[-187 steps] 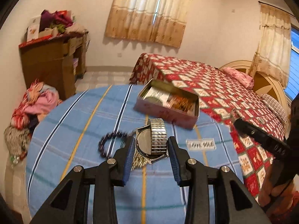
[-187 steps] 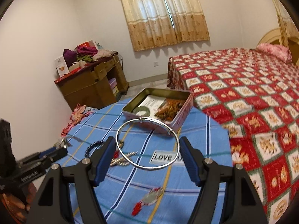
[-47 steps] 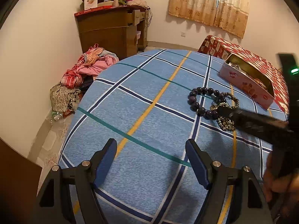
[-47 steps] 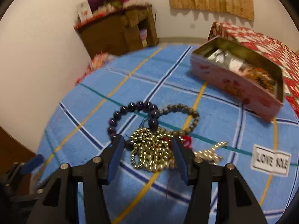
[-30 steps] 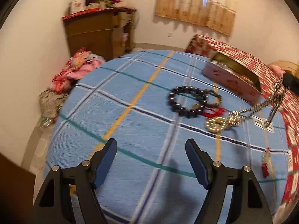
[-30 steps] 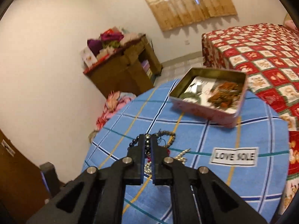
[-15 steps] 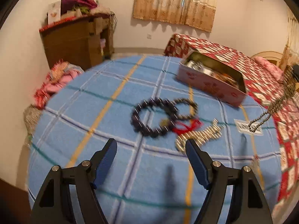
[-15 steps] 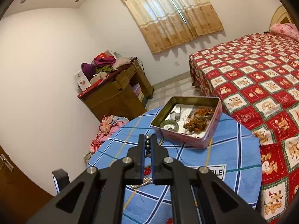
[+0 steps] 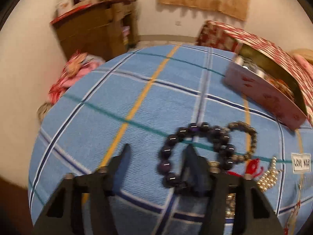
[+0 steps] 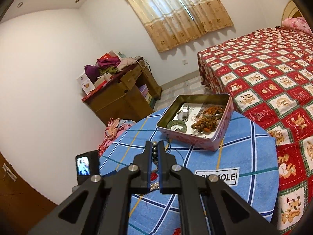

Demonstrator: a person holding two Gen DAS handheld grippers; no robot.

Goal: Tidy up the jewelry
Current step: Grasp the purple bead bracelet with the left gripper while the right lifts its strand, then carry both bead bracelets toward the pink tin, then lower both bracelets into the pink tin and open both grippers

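I am pinching a metal bead chain between my right fingers, holding it above the table, short of the open pink tin where other jewelry is lying. My left fingers are hanging spread low over the blue checked cloth, one finger sitting inside the dark bead bracelet, beside a smaller brown bracelet.

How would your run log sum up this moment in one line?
right hand-held gripper: shut on bead chain | left hand-held gripper: open at dark bracelet | tin: open
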